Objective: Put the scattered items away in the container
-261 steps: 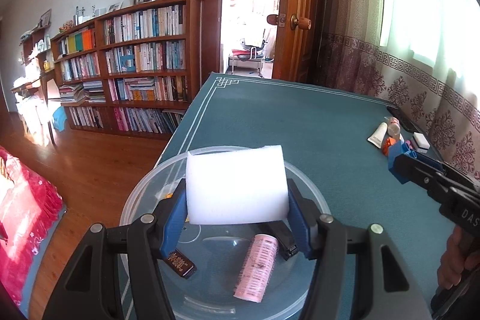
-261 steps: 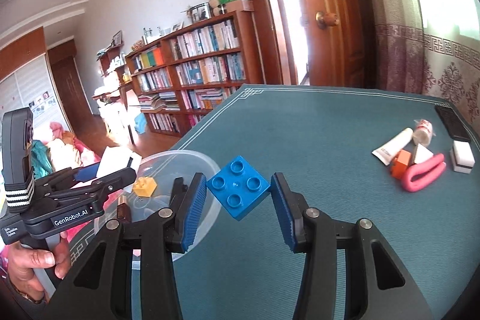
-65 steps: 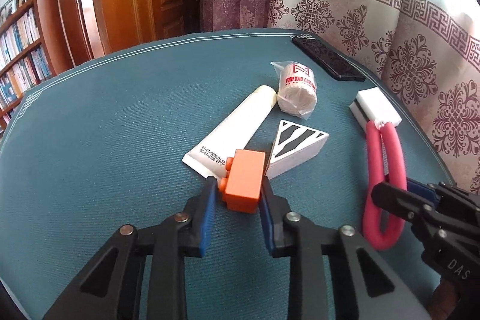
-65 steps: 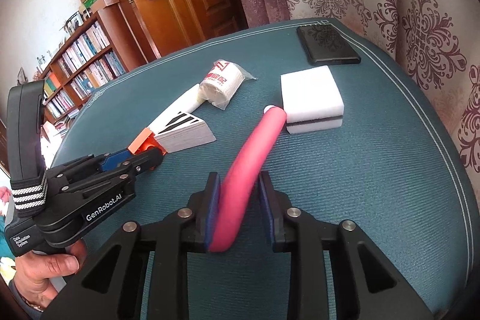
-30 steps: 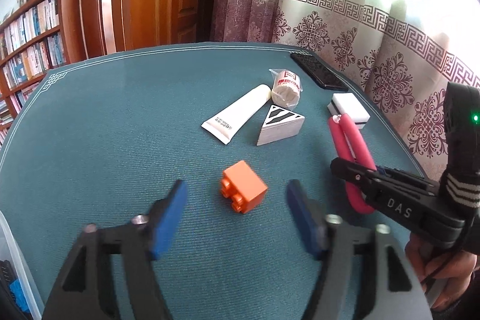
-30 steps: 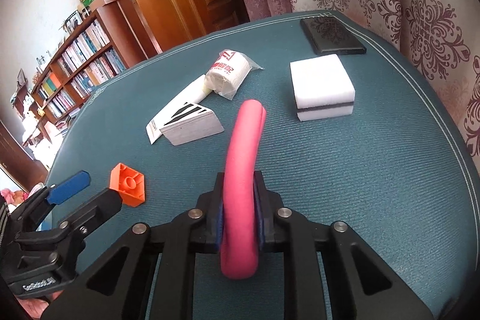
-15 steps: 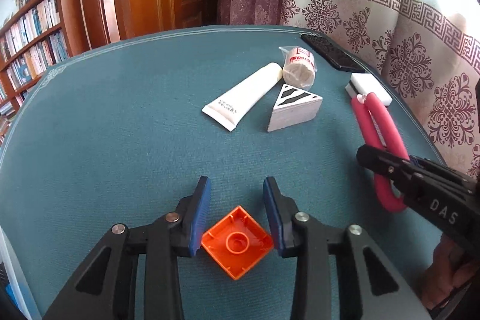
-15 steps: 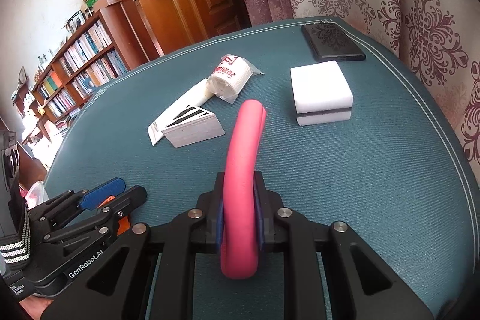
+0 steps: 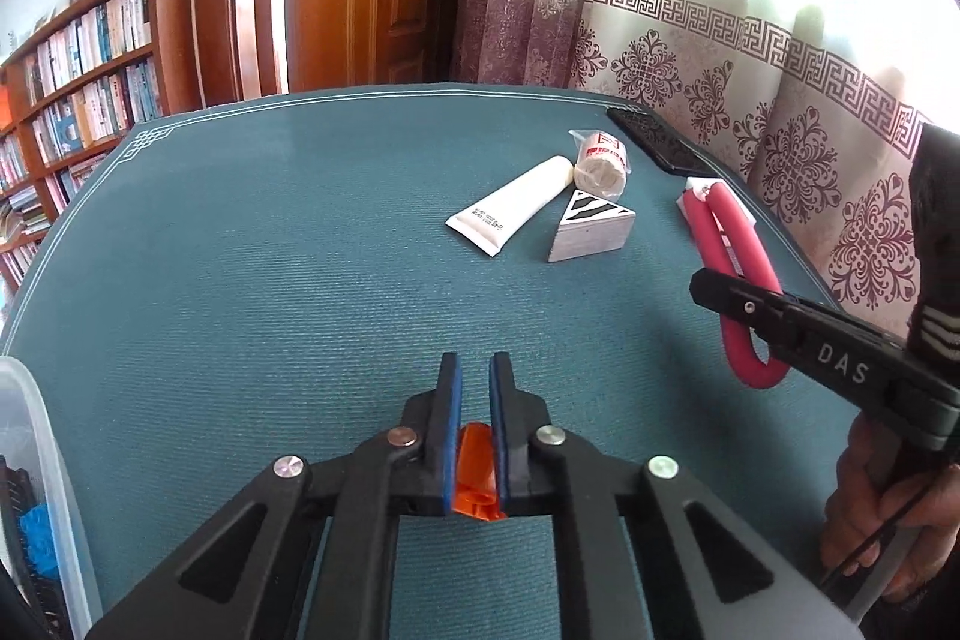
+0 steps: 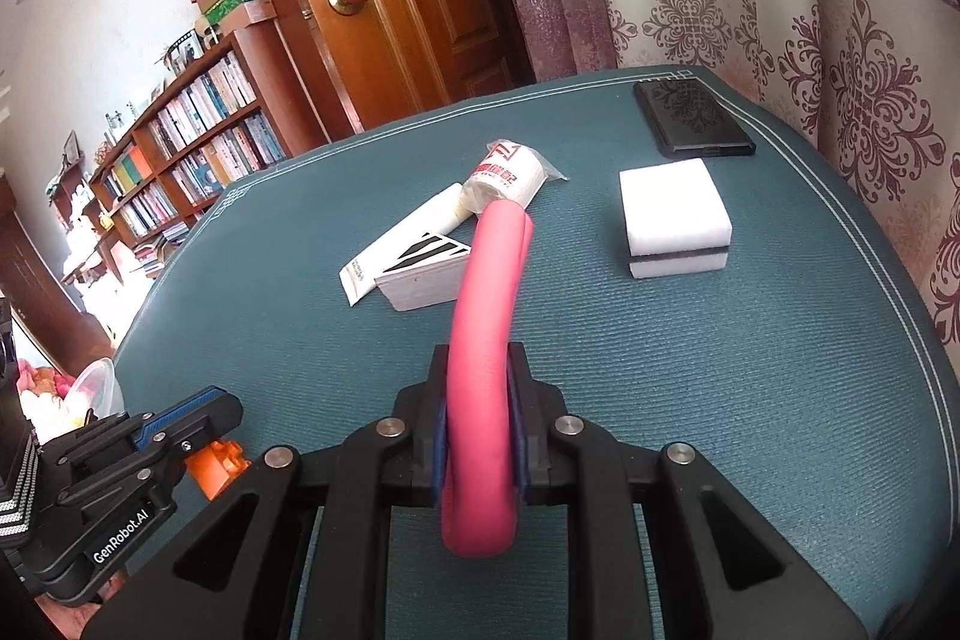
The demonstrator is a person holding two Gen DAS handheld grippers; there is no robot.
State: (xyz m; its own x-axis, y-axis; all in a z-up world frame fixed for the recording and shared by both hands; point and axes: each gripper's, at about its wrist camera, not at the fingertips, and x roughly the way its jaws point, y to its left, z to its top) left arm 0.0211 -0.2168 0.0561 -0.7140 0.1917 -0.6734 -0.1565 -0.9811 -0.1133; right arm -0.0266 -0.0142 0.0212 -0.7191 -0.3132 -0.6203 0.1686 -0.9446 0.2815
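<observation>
My left gripper (image 9: pixel 474 370) is shut on an orange toy brick (image 9: pixel 475 475), held deep between its blue pads above the teal tabletop. The same brick (image 10: pixel 217 466) shows under the left gripper (image 10: pixel 192 415) in the right wrist view. My right gripper (image 10: pixel 478 358) is shut on a bent pink foam tube (image 10: pixel 489 316), lifted off the table. That tube (image 9: pixel 735 274) hangs at the right in the left wrist view. The clear plastic container (image 9: pixel 42 460) sits at the table's left edge, with dark and blue items inside.
On the table lie a white tube (image 9: pixel 510 205), a wrapped white roll (image 9: pixel 602 163), a striped triangular block (image 9: pixel 591 232), a white sponge (image 10: pixel 672 217) and a black phone (image 10: pixel 690 118). Curtains hang along the right edge. A door and bookshelves stand behind.
My left gripper has closed tight on the orange brick, which now sits deeper between the pads, and has lifted it. The right gripper keeps holding the pink tube, raised slightly.
</observation>
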